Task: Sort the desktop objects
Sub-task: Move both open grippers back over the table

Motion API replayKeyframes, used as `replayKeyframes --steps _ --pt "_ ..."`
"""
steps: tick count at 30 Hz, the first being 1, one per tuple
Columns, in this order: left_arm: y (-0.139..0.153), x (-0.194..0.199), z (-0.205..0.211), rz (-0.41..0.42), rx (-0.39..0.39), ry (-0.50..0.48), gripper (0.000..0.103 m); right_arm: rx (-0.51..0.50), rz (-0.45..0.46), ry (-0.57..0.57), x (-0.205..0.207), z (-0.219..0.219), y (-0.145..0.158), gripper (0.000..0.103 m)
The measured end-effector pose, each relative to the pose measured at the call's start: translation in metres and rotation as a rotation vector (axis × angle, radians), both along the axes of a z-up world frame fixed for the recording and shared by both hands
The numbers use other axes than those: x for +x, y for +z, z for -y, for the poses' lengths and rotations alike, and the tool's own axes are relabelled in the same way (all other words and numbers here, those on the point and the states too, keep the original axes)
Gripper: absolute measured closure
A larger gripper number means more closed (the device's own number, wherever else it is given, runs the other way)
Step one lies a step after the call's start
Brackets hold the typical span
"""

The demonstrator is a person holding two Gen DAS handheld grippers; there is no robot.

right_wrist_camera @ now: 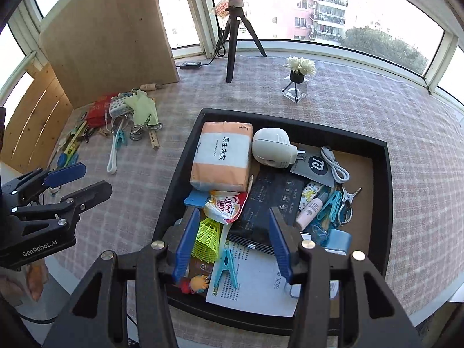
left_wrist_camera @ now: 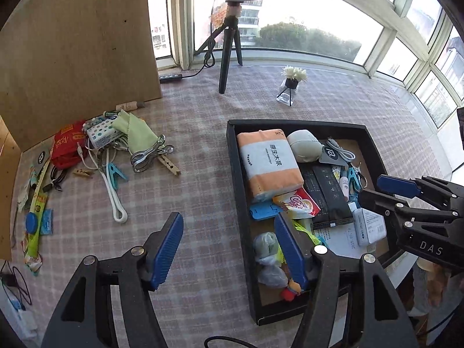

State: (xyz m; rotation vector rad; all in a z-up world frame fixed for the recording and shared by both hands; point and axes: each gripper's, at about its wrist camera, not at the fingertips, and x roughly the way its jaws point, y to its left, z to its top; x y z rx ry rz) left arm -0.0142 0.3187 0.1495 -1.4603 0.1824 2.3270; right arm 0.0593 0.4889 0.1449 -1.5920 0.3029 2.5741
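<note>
Both my grippers hang over the checked counter (left_wrist_camera: 203,150) with jaws spread wide and nothing between them. My left gripper (left_wrist_camera: 229,249) straddles the left wall of the black tray (left_wrist_camera: 236,174), one blue pad out over the cloth, the other over the tray's near corner. My right gripper (right_wrist_camera: 232,243) sits lower over the tray's near end, and between its pads I see the neon yellow shuttlecock (right_wrist_camera: 207,239), a blue clothespin (right_wrist_camera: 227,266) lying on a printed paper sheet (right_wrist_camera: 255,278), and the edge of a black pouch (right_wrist_camera: 266,203). Further in, the orange-and-white tissue pack (right_wrist_camera: 221,156) lies beside a white plug-in device (right_wrist_camera: 271,148), with a Coffee mate sachet (right_wrist_camera: 224,207) touching the pack's near edge. A white cable (right_wrist_camera: 337,165) and a small pink bottle (right_wrist_camera: 310,210) rest toward the tray's right side. Over by the wooden board (left_wrist_camera: 78,43), the unsorted heap stays spread on the counter: a red packet (left_wrist_camera: 66,148), a pale green cloth (left_wrist_camera: 139,133), a metal clip (left_wrist_camera: 145,156), a wooden peg (left_wrist_camera: 169,165) and a white loop strap (left_wrist_camera: 116,200). A small flower vase (right_wrist_camera: 298,78) and a black tripod (right_wrist_camera: 235,46) stand at the back near the window.
</note>
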Motion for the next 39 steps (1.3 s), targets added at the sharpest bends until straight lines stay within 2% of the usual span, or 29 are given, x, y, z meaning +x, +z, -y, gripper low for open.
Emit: replayKeyframes --steps 8,16,18,20,26,31,34,39 --pt "0.002 0.009 0.077 -0.014 0.043 0.119 0.038 0.011 -0.023 0.092 -0.014 0.08 -0.008 0.054" --pt "-0.003 0.013 0.141 -0.015 0.066 0.241 0.037 0.0 -0.022 0.172 -0.028 0.138 -0.016 0.054" --pt "-0.006 0.012 0.155 -0.007 0.074 0.264 0.03 -0.003 -0.017 0.189 -0.031 0.149 -0.019 0.054" --pt "-0.01 0.012 0.166 0.003 0.086 0.281 0.028 -0.004 -0.01 0.206 -0.034 0.159 -0.023 0.054" --pt "-0.016 0.016 0.187 -0.03 0.082 0.298 0.028 -0.029 -0.003 0.236 -0.043 0.182 -0.032 0.054" --pt "-0.024 0.011 0.198 0.01 0.06 0.325 0.028 -0.035 0.002 0.252 -0.049 0.194 -0.036 0.054" --pt "-0.026 0.007 0.207 0.025 0.073 0.347 0.028 -0.038 0.002 0.255 -0.053 0.197 -0.036 0.054" --pt "-0.022 0.006 0.21 -0.023 0.075 0.331 0.028 -0.026 0.014 0.269 -0.058 0.203 -0.039 0.054"
